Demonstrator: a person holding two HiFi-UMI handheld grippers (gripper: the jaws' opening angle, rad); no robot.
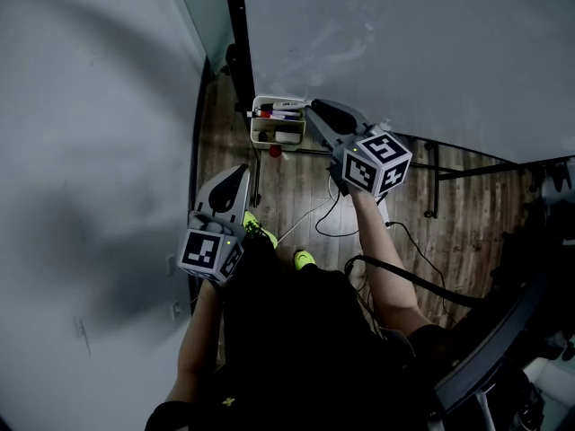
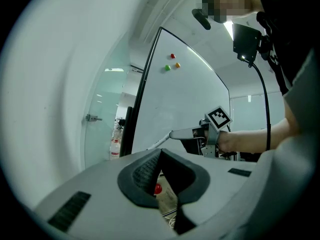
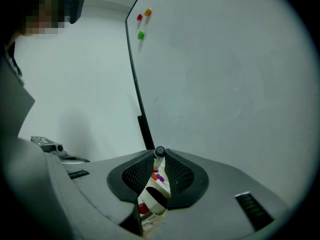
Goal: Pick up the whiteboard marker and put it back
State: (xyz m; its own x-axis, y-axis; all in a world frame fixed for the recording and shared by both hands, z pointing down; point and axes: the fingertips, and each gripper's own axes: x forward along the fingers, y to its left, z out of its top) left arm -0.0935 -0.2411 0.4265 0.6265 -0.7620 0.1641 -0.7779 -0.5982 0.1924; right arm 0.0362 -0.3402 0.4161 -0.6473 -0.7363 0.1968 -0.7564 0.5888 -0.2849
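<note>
The right gripper [image 3: 159, 156] is clamped on a whiteboard marker [image 3: 159, 152]. The marker's round dark end sits pinched between the tips of the 2 jaws and faces the right gripper view's camera. In the left gripper view the marker [image 2: 161, 141] sticks out of the right gripper [image 2: 172, 134] as a thin pale stick, slanting down and to the left in front of the whiteboard [image 2: 180, 104].

In the head view the right gripper [image 1: 310, 106] points at the right end of a small white box [image 1: 254, 119]. The box stands at the foot of the whiteboard [image 1: 404, 52] and has more markers lying in it. The right gripper view shows those markers, with red and purple parts, through the gap between the jaws, so the held marker is clear of the box and above it. A small red round thing [image 1: 275, 151] lies just in front of the box.

The left gripper [image 1: 243, 171] hangs nearer the person, well apart from the box. Its 2 jaws [image 2: 161, 151] meet at the tips with nothing between them.

3 magnets, red [image 3: 139, 17], orange [image 3: 148, 12] and green [image 3: 140, 34], sit near the top corner of the whiteboard. A pale cable [image 1: 332, 218] lies on the wooden floor [image 1: 296, 187].
</note>
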